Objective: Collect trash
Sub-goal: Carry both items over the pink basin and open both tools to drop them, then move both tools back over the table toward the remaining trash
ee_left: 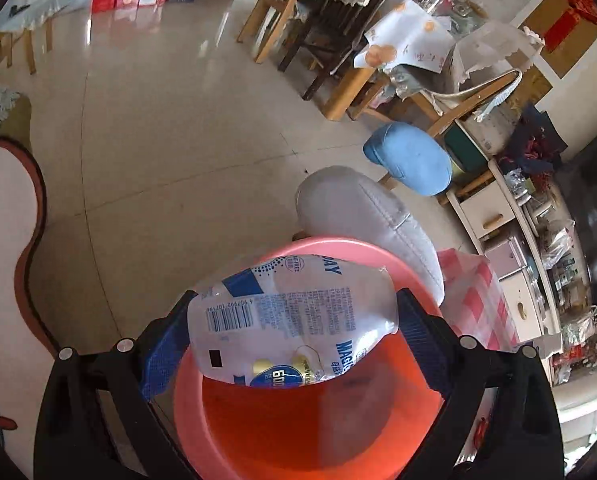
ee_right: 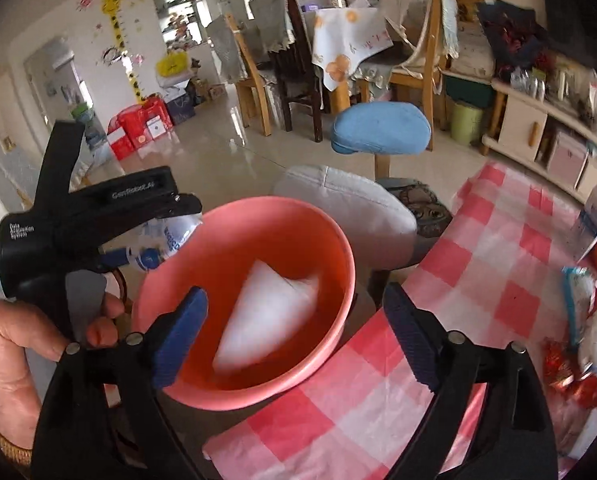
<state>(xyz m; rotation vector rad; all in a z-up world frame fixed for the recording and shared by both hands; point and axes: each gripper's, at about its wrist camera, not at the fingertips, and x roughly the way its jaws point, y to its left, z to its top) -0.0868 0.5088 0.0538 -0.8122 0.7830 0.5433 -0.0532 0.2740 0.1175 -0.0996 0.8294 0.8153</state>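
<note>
**One pouch held, one scrap in the bin**

Our left claw (ee_left: 294,344) grips one crumpled plastic pouch (ee_left: 290,316) above the single pink bin (ee_right: 338,248). Our right claw (ee_right: 298,332) gapes wide, empty, over one white wrapper (ee_right: 266,316) lying inside.

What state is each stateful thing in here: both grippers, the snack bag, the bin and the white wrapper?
left gripper: shut on the snack bag, held over the bin.
snack bag: crumpled, clamped between the blue pads, not yet dropped.
right gripper: open, nothing between its jaws.
bin: upright, lidless, beside the checked tablecloth.
white wrapper: lying loose inside the bin.
</note>
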